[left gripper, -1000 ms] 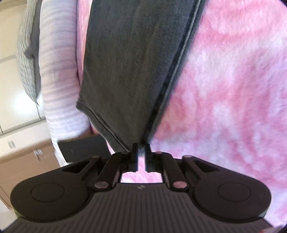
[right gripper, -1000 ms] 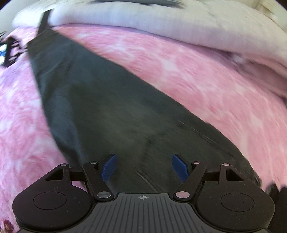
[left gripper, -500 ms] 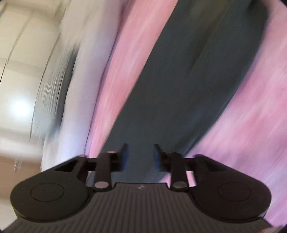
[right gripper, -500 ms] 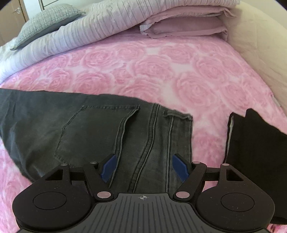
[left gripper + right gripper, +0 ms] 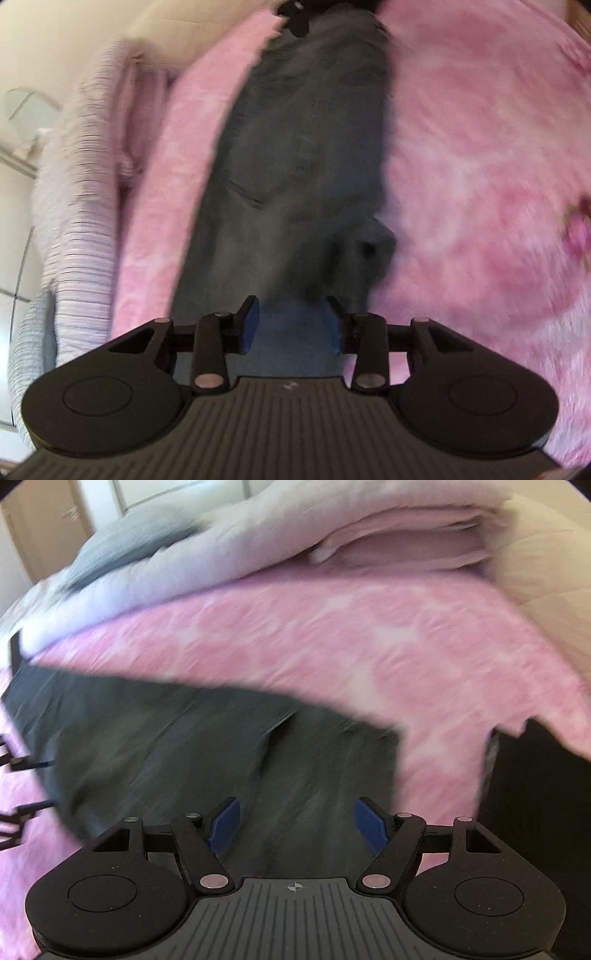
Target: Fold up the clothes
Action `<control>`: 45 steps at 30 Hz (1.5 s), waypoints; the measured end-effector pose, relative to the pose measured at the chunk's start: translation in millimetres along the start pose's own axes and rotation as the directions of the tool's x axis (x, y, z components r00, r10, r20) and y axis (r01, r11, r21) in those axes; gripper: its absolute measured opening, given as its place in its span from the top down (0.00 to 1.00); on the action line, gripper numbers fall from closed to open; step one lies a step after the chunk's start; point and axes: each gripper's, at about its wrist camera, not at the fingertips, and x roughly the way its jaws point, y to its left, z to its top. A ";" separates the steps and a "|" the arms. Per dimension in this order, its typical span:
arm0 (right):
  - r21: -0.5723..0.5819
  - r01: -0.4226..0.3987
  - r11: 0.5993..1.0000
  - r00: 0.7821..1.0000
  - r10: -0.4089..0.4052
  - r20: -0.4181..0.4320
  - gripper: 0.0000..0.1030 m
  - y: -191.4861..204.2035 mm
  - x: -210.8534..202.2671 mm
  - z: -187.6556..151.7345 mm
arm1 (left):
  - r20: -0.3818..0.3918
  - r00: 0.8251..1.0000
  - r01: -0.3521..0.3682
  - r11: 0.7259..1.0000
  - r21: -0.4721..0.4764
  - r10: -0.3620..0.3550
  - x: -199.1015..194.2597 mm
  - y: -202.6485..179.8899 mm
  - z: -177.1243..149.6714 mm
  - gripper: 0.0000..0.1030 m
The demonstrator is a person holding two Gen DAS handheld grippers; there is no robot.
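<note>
Dark grey jeans (image 5: 295, 166) lie stretched out on the pink rose bedspread (image 5: 480, 147). My left gripper (image 5: 291, 310) hovers over one end of them, its blue pads apart with nothing pinched between them. In the right wrist view the jeans (image 5: 184, 746) run from the left edge to a back pocket and the waist end. My right gripper (image 5: 297, 808) stands open above that end, and only cloth lying on the bed shows between its fingers. Both views are blurred by motion.
A folded black garment (image 5: 535, 794) lies to the right of the jeans. A white striped duvet (image 5: 221, 572), pink pillows (image 5: 406, 542) and a grey cushion (image 5: 136, 542) are heaped at the head of the bed. A beige padded headboard (image 5: 546, 572) rises on the right.
My left gripper was shut on the hem of a jeans leg; it has let go, opened and swung along the jeans. The right gripper, open throughout, moved from the leg to the waist end.
</note>
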 end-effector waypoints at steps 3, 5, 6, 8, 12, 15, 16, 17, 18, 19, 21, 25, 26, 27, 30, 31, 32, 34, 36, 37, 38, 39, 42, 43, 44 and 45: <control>0.044 0.014 0.999 1.000 -0.015 0.019 0.30 -30.8 14.6 15.1 | -0.018 0.999 -0.032 0.998 -0.049 0.031 7.5 29.1 11.4 0.65; 0.109 -0.003 0.994 1.000 0.003 -0.006 0.30 -48.8 33.9 20.3 | -0.030 0.999 -0.044 0.995 -0.090 0.042 25.0 52.2 22.3 0.65; 0.138 -0.011 0.990 1.000 0.014 -0.018 0.30 -56.9 42.9 22.8 | -0.034 0.999 -0.044 0.992 -0.114 0.040 32.4 63.8 28.2 0.65; 0.149 -0.035 0.988 0.999 0.040 -0.030 0.37 -61.5 54.2 27.1 | -0.043 0.999 -0.030 0.987 -0.157 0.023 51.3 80.4 40.0 0.65; 0.101 -0.042 0.994 0.998 0.047 -0.049 0.57 -62.3 75.1 33.2 | -0.051 0.999 -0.026 0.991 -0.134 0.020 88.5 85.1 58.8 0.65; 0.073 -0.046 0.996 0.996 0.051 -0.069 0.61 -68.3 91.7 25.0 | -0.063 0.998 -0.014 0.995 -0.101 0.007 101.9 76.5 62.3 0.65; 0.057 -0.052 0.997 0.996 0.056 -0.068 0.61 -69.1 93.0 23.4 | -0.069 0.998 -0.008 0.996 -0.090 0.002 104.8 73.0 62.5 0.65; 0.044 -0.058 0.997 0.996 0.061 -0.068 0.61 -69.9 93.8 22.2 | -0.075 0.997 -0.002 0.996 -0.084 -0.004 105.8 70.4 61.9 0.65; 0.048 -0.062 0.997 0.996 0.065 -0.066 0.61 -71.1 91.2 23.0 | -0.081 0.997 0.003 0.997 -0.083 -0.010 103.8 67.9 59.8 0.65; 0.066 -0.064 0.996 0.996 0.068 -0.058 0.60 -73.2 86.8 23.7 | -0.090 0.996 0.006 0.996 -0.084 -0.013 99.3 65.0 55.8 0.65; 0.089 -0.039 0.995 0.999 0.042 -0.030 0.60 -71.0 70.2 21.5 | -0.118 0.993 0.014 0.997 -0.078 -0.023 88.5 59.3 45.2 0.65; 0.096 0.052 0.994 0.998 -0.053 0.013 0.52 -55.0 35.1 14.0 | -0.158 0.987 0.026 0.998 -0.057 -0.035 56.5 45.5 19.1 0.65; 0.100 0.068 0.993 0.997 -0.071 0.024 0.52 -46.8 25.3 7.5 | -0.163 0.986 0.031 0.998 -0.053 -0.040 46.8 42.1 13.0 0.65; 0.102 0.082 0.991 0.996 -0.086 0.036 0.52 -37.5 15.9 0.7 | -0.159 0.986 0.034 0.999 -0.038 -0.040 37.9 37.4 8.1 0.65; 0.081 0.096 0.992 0.993 -0.100 0.059 0.52 8.2 -7.0 -25.7 | -0.118 0.993 0.029 1.000 0.013 -0.027 14.3 21.6 -3.6 0.65; 0.063 0.094 0.994 0.993 -0.098 0.062 0.52 30.4 -13.3 -37.1 | -0.099 0.995 0.029 0.999 0.024 -0.027 9.2 17.1 -6.3 0.60; 0.036 0.094 0.995 0.993 -0.096 0.065 0.51 52.1 -18.0 -47.1 | -0.080 0.997 0.027 0.999 0.029 -0.025 4.3 13.6 -8.8 0.56; -0.019 0.100 0.995 0.992 -0.098 0.074 0.38 96.3 -24.5 -67.5 | -0.024 1.000 0.015 0.999 0.032 -0.014 -8.8 5.8 -16.9 0.54; -0.080 0.112 0.990 0.991 -0.105 0.088 0.26 138.9 -25.7 -84.4 | 0.019 1.000 0.010 0.999 0.036 -0.011 -17.4 -2.0 -27.3 0.54; -0.109 0.117 0.987 0.990 -0.107 0.096 0.26 159.9 -26.0 -92.6 | 0.037 0.999 0.010 0.999 0.039 -0.012 -20.7 -6.1 -33.1 0.54; -0.131 0.113 0.985 0.990 -0.100 0.102 0.26 178.9 -24.3 -99.3 | 0.059 0.998 0.013 0.999 0.043 -0.015 -23.2 -10.1 -39.4 0.54; -0.153 0.113 0.982 0.989 -0.097 0.108 0.26 197.9 -22.4 -105.8 | 0.081 0.997 0.017 0.999 0.047 -0.021 -25.3 -14.1 -45.9 0.54; -0.195 0.171 0.966 0.979 -0.144 0.147 0.26 247.2 -7.9 -119.8 | 0.138 0.989 0.032 0.995 0.095 -0.045 -28.8 -28.8 -63.6 0.55; -0.155 0.166 0.974 0.979 -0.144 0.142 0.26 255.3 -0.5 -120.8 | 0.153 0.987 0.036 0.994 0.104 -0.052 -29.7 -31.7 -67.8 0.55; -0.116 0.161 0.980 0.980 -0.144 0.138 0.26 263.4 6.9 -121.9 | 0.168 0.984 0.039 0.994 0.100 -0.056 -30.7 -33.0 -70.5 0.55; -0.073 0.155 0.985 0.980 -0.145 0.133 0.34 270.8 14.2 -122.5 | 0.183 0.981 0.041 0.995 0.094 -0.058 -31.7 -34.0 -72.9 0.55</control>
